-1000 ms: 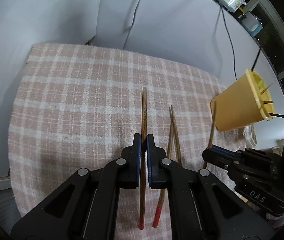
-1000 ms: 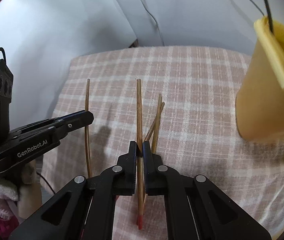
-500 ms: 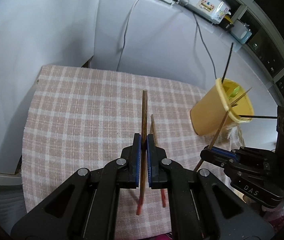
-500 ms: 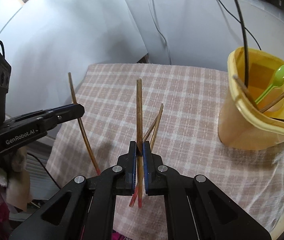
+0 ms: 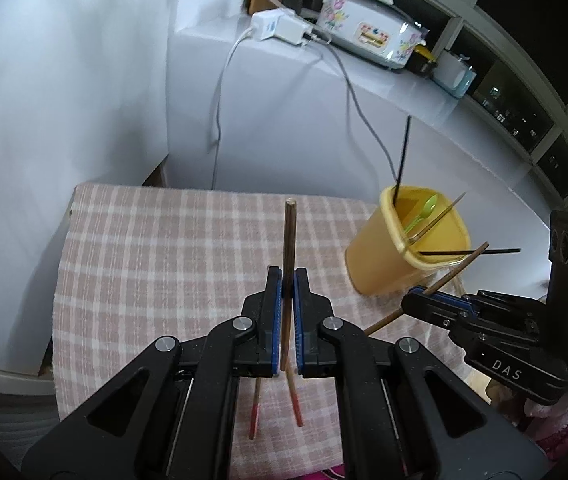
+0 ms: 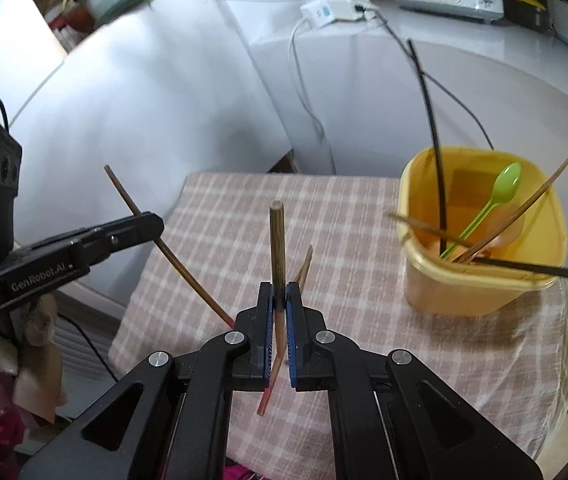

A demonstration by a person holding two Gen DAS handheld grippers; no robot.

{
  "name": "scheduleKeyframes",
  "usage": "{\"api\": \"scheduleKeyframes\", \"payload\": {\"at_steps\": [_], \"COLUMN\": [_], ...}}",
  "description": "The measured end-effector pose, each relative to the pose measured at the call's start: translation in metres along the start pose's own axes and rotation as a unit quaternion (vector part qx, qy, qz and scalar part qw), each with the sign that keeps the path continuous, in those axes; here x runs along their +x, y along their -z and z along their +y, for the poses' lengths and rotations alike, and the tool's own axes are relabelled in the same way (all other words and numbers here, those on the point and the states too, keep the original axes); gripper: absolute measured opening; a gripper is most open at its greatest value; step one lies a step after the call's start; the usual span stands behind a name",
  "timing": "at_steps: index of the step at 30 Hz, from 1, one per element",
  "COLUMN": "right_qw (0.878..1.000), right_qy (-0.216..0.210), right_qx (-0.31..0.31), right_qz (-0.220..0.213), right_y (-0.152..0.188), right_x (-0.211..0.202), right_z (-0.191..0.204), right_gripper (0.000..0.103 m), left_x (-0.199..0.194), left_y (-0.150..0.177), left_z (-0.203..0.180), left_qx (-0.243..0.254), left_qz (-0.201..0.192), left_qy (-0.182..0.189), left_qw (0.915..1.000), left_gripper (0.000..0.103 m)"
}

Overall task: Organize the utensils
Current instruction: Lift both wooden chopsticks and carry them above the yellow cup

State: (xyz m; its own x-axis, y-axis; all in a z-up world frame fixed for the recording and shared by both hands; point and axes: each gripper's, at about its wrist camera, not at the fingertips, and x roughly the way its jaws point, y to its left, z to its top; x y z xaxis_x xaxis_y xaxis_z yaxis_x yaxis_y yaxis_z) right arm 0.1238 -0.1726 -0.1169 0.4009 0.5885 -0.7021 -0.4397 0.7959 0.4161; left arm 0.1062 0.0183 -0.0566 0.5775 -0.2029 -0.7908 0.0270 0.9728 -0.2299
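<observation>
Nearest the lenses, each gripper is seen with its jaws clamped on one wooden chopstick. The left gripper [image 5: 287, 280] holds the left chopstick [image 5: 288, 232] partway along its shaft, thin end pointing away; the right gripper [image 6: 279, 294] holds the right chopstick [image 6: 276, 240] in the same manner. Both sticks are raised above the checked cloth [image 5: 172, 256].

On the cloth below, two further red-tipped chopsticks [image 5: 295, 404] are left lying; in the right wrist view only one [image 6: 304, 266] can be traced clearly.

Farther off, the yellow cup [image 6: 479, 292] stands on the cloth's right side and already contains a green spoon [image 6: 499, 196], brown sticks and black sticks.

The chopsticks are judged light, stiff and smooth, hence liable to pivot or slip in a narrow grip. A hold near mid-shaft, as shown, is judged suitable for tipping one end into the cup.

The lower ends of the held sticks are hidden behind the gripper bodies. The cup's floor and the count of sticks inside cannot be made out. Beyond, a cooker [image 5: 367, 32] is shown on a white counter [image 5: 284, 92].
</observation>
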Motion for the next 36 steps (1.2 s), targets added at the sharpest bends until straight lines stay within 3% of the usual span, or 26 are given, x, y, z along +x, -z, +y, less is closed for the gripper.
{"api": "scheduleKeyframes", "payload": {"at_steps": [17, 28, 36], "right_qw": [0.997, 0.989, 0.983], "right_qy": [-0.001, 0.039, 0.071], "right_qx": [0.02, 0.049, 0.069], "right_qz": [-0.075, -0.131, -0.152], "right_y": [-0.032, -0.038, -0.043], "right_x": [-0.082, -0.141, -0.158], "right_z": [-0.013, -0.043, -0.068], "right_gripper": [0.005, 0.005, 0.005], "left_x": [-0.029, -0.031, -0.029], "left_y": [-0.046, -0.076, -0.094], "left_z": [-0.035, -0.065, -0.083], "left_qx": [0.028, 0.052, 0.064], "left_qz": [-0.066, -0.094, -0.102], "left_qy": [0.042, 0.068, 0.085], "left_qw": [0.9965, 0.9918, 0.9892], "left_gripper": [0.004, 0.004, 0.004]}}
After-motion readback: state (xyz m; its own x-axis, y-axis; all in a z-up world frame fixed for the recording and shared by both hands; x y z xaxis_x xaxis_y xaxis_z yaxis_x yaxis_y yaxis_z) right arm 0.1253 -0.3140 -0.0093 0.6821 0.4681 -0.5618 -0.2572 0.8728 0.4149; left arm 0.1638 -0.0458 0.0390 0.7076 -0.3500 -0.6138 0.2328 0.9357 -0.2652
